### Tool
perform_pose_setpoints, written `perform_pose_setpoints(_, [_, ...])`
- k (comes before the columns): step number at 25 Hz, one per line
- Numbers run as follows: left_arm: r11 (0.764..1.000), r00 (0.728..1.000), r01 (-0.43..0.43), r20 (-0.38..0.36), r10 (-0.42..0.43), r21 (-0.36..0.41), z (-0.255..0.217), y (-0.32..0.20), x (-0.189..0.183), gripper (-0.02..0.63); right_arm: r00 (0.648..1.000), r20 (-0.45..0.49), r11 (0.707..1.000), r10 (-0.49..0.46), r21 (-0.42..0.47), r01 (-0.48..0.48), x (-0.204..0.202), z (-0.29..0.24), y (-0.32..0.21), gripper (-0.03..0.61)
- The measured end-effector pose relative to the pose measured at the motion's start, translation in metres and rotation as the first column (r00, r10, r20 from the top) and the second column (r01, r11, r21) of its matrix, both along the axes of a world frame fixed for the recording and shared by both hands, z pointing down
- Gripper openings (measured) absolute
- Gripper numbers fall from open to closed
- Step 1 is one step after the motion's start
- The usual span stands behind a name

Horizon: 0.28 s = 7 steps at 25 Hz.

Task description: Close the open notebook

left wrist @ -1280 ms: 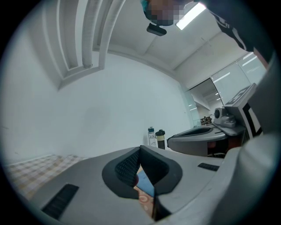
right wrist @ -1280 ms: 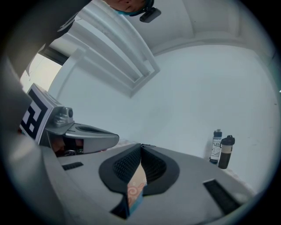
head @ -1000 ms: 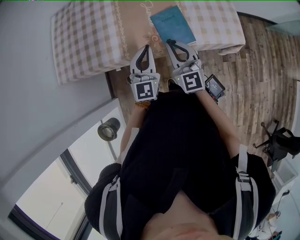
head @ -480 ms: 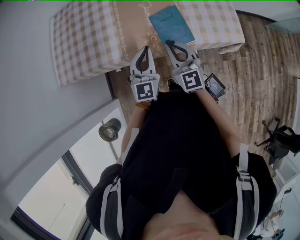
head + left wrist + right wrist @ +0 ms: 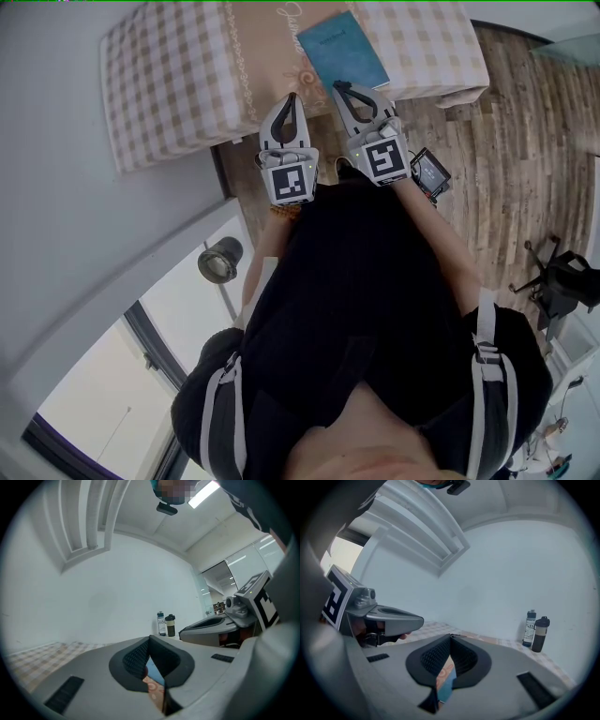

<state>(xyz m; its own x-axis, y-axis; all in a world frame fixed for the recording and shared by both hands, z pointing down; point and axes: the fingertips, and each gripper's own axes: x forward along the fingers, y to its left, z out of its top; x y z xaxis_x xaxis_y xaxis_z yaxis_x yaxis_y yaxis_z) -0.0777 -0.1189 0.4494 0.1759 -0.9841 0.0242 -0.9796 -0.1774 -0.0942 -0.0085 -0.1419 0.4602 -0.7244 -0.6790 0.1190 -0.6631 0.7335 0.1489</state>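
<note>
Since the notebook (image 5: 343, 49) lies flat at the upper middle of the head view with its teal cover up, I judge it already closed. The step in hand is a check and a clean retreat, not another flip.

The left tongs (image 5: 288, 96) and right tongs (image 5: 338, 87) hover side by side just below it, at the near edge of the desk (image 5: 169, 84). Both are pressed together and pinch nothing. Through the slit under each pair of tips I see only a sliver of cloth and teal cover. The right tips are nearest the notebook's lower left corner, but I cannot tell whether they touch it.

To do this well I would keep both tongs level and avoid nudging that corner, as the notebook could slide on the checked cloth. If the cover lifts, I would press it down with closed tips and not grip it.

At the right of the right gripper view, 2 bottles stand upright just beside each other near the wall. One is a clear bottle (image 5: 530, 628) with a label, the other a dark bottle (image 5: 541, 634). Both have lids on, and I cannot tell what is in them.
</note>
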Motion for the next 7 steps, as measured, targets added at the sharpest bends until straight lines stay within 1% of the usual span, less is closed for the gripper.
perform_pose_setpoints(3, [1.0, 1.0, -0.002, -0.013, 0.001, -0.006, 0.0047, 0.0006, 0.0007, 0.012, 1.0, 0.003, 1.0, 0.009, -0.014, -0.009, 0.0029, 0.0031, -0.0013, 0.003])
perform_pose_setpoints(7, [1.0, 1.0, -0.008, 0.0, 0.008, -0.011, 0.003, 0.0001, 0.0041, 0.012, 0.999, 0.017, 0.997, 0.036, -0.063, -0.035, 0.0092, 0.0085, -0.0039, 0.003])
